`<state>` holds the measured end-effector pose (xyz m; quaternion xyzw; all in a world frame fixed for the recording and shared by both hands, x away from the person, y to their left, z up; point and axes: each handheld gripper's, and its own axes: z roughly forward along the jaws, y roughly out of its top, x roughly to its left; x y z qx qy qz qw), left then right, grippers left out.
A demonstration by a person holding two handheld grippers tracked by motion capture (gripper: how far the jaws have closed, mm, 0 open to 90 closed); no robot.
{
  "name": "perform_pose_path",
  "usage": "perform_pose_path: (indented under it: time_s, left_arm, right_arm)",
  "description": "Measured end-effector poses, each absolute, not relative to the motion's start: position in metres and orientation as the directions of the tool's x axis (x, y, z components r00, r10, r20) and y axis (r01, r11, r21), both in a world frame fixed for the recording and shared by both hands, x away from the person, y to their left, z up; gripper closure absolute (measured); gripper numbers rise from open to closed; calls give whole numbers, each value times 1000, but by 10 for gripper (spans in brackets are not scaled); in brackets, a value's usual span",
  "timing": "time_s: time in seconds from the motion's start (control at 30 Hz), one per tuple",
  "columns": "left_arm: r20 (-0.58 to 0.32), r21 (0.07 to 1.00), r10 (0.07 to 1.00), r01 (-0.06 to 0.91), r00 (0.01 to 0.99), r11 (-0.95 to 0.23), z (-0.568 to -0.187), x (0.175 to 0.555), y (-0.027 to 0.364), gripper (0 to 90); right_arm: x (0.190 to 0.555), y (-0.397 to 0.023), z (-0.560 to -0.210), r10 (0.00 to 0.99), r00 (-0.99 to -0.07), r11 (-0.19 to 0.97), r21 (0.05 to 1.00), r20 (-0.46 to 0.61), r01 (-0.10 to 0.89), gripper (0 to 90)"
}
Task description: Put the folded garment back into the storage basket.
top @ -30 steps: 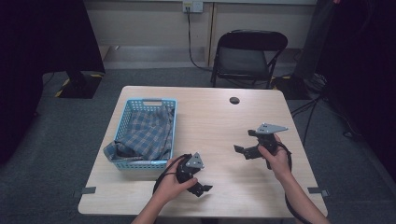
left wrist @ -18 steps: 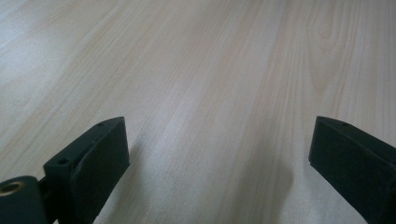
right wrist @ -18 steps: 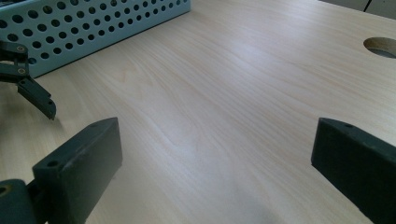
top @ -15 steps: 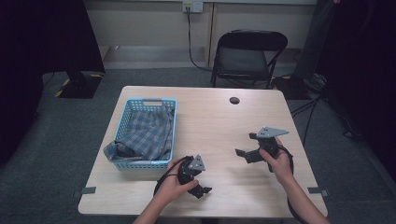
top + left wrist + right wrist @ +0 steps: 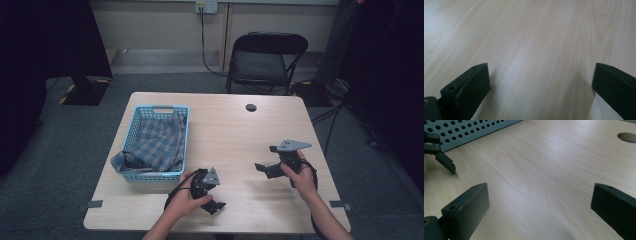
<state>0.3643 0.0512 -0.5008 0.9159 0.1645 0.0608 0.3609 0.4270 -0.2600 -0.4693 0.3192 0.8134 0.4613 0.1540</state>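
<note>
With both sets of jaws spread and nothing pinched: left hand-held gripper (image 5: 216,202) low over counter (image 5: 235,130), near plaid cloth (image 5: 155,142) in blue basket (image 5: 131,131); right hand-held gripper (image 5: 265,162) aimed toward it.

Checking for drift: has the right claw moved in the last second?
Yes, slightly. The right claw has slid toward the person's edge of the table, farther from the round hole.

We see a pale wood-grain table (image 5: 235,135), smooth with a soft sheen. Our grippers' jaws look like matt black plastic. The basket (image 5: 131,131) is perforated light-blue plastic, and the checked cloth (image 5: 157,142) in it looks soft and woven.
</note>
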Motion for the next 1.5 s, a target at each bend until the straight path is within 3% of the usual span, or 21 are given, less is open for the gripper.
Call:
perform_pose_path:
  time_s: [1.5]
  left_arm:
    - [-9, 713, 335, 240, 942, -658, -505, 364, 55, 0]
  right_arm:
    - [399, -288, -477, 661, -748, 379, 833, 62, 403, 19]
